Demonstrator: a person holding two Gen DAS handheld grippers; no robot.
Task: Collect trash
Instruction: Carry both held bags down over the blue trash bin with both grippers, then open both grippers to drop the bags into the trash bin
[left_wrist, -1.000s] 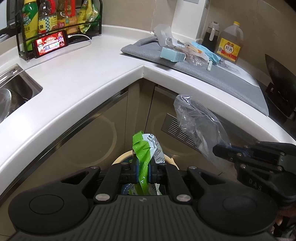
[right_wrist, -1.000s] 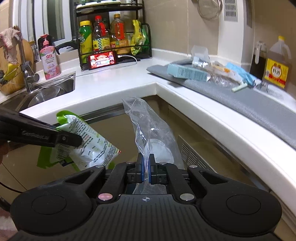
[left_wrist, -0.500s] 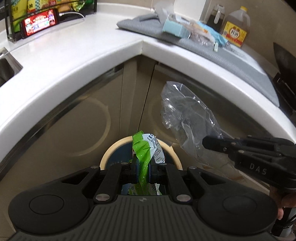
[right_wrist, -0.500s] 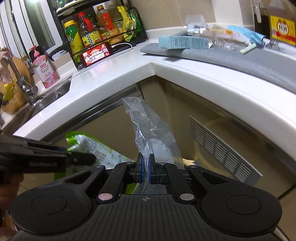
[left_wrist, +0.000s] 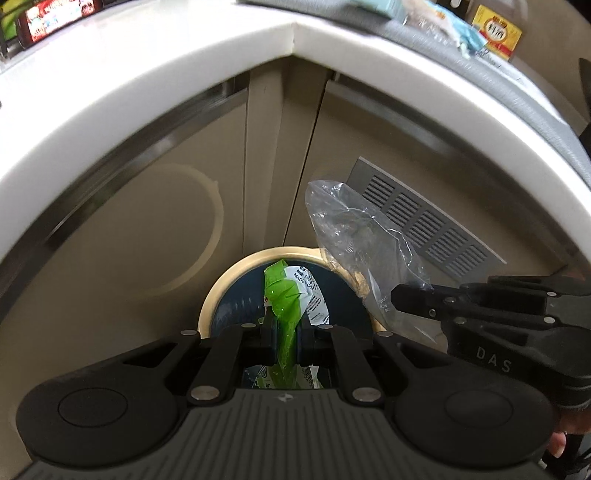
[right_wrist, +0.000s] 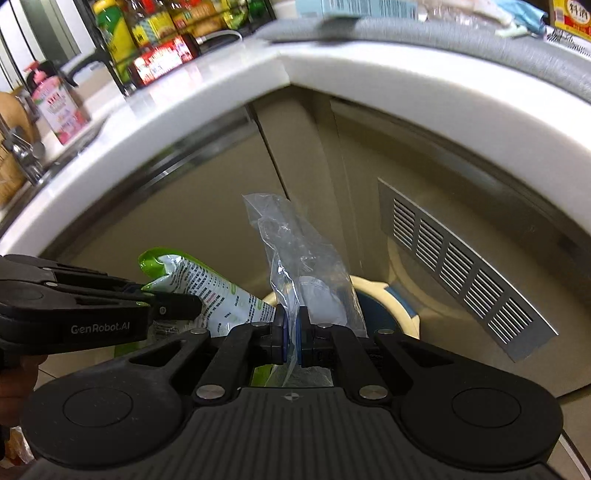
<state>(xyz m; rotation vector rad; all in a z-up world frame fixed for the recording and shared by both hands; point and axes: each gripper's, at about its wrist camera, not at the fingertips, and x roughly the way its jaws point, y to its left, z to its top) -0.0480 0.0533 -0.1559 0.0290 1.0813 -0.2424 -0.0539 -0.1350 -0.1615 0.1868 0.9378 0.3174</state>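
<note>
Green wrapper (left_wrist: 284, 299) upright in left gripper (left_wrist: 285, 334), above bin (left_wrist: 236, 275).

A white countertop (right_wrist: 369, 70) is seen wrapping round an inside corner above beige cabinet doors (left_wrist: 155, 236), one of which is fitted with a slatted metal vent (right_wrist: 461, 273). A grey mat (right_wrist: 443, 37) is laid on the right run, and a pink soap bottle (right_wrist: 59, 107) and a rack of bottles (right_wrist: 155, 33) are seen on the left.

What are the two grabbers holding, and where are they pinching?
The left gripper pinches the green wrapper near its middle. The right gripper pinches the clear plastic bag near its lower part.
</note>
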